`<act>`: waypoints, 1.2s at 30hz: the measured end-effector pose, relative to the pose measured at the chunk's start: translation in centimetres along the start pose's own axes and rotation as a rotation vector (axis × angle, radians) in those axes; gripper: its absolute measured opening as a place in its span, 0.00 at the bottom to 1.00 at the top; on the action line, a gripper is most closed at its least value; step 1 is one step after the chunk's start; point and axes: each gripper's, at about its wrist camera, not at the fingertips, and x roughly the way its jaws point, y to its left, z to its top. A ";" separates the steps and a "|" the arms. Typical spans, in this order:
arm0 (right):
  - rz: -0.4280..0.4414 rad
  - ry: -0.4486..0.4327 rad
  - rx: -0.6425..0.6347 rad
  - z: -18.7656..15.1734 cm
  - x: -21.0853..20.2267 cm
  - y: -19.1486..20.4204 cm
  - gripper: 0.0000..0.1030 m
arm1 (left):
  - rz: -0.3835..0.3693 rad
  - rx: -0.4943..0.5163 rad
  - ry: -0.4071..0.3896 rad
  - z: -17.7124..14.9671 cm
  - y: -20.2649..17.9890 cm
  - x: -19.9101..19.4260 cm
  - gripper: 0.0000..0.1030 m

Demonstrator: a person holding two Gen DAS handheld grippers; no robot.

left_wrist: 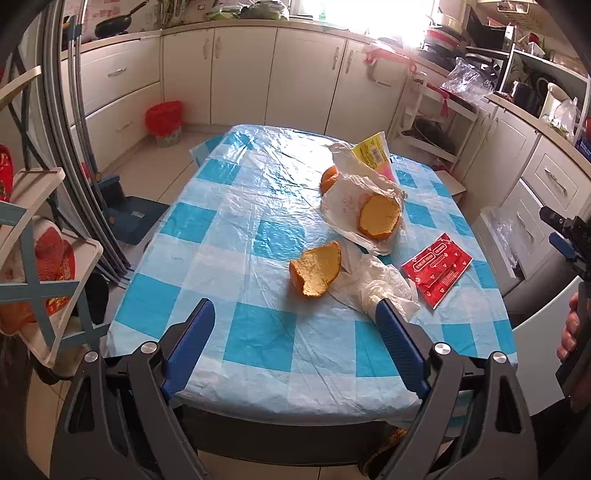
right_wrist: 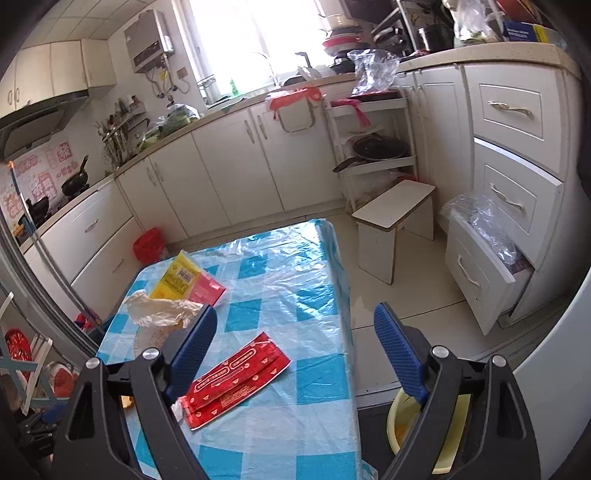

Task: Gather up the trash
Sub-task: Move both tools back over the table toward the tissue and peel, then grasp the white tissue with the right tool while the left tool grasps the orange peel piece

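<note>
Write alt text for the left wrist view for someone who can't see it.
The open left gripper hovers over a blue-checked table holding orange peels, crumpled white paper, a red packet and a white bag, in a kitchen.

I am looking into a home kitchen. White cupboards (right_wrist: 236,173) with little handles run along the walls under a long counter (right_wrist: 480,55). A black pan (right_wrist: 75,182) sits on the stove under a hood (right_wrist: 40,110). By the bright window (right_wrist: 236,40) there is a tap (right_wrist: 267,64) and stacked dishes (right_wrist: 341,33). A gas water heater (right_wrist: 149,35) hangs on the wall. More pans lie on a white rack (right_wrist: 373,151). In the middle is a table with a blue and white checked cloth (left_wrist: 236,229). A red bin (left_wrist: 164,120) and a small stool (right_wrist: 395,218) stand on the tiled floor (right_wrist: 391,295).
</note>
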 end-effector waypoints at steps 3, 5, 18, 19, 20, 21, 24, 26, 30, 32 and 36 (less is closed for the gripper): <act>0.029 0.019 -0.087 -1.1 0.2 2.2 0.81 | 0.002 -0.017 0.007 -0.2 0.8 0.3 0.82; 0.064 0.044 -0.151 -2.0 0.5 3.9 0.81 | 0.009 -0.024 0.018 -0.4 1.2 0.7 0.82; 0.351 0.253 -0.550 -10.7 4.2 15.5 0.60 | 0.030 -0.072 0.042 -0.3 2.7 1.6 0.82; 0.358 0.278 -0.563 -11.4 4.8 16.1 0.57 | 0.029 -0.075 0.043 -0.3 2.8 1.7 0.82; 0.359 0.299 -0.577 -12.1 5.3 16.7 0.51 | 0.028 -0.077 0.044 -0.3 2.8 1.7 0.82; 0.361 0.315 -0.588 -12.4 5.8 16.9 0.47 | 0.027 -0.078 0.044 -0.2 2.8 1.8 0.82; 0.366 0.341 -0.601 -13.1 6.6 17.3 0.35 | 0.023 -0.075 0.044 -0.2 2.8 2.0 0.82; 0.373 0.357 -0.601 -13.4 7.0 17.4 0.24 | 0.016 -0.076 0.048 -0.1 2.7 2.4 0.82; 0.383 0.369 -0.595 -13.4 7.1 17.2 0.06 | 0.011 -0.065 0.056 0.1 2.1 3.4 0.82; 0.389 0.367 -0.590 -13.2 6.7 16.9 0.04 | 0.008 -0.064 0.060 0.3 1.8 4.1 0.82; 0.391 0.367 -0.583 -13.0 6.4 16.6 0.05 | 0.013 -0.060 0.070 0.9 1.2 5.6 0.82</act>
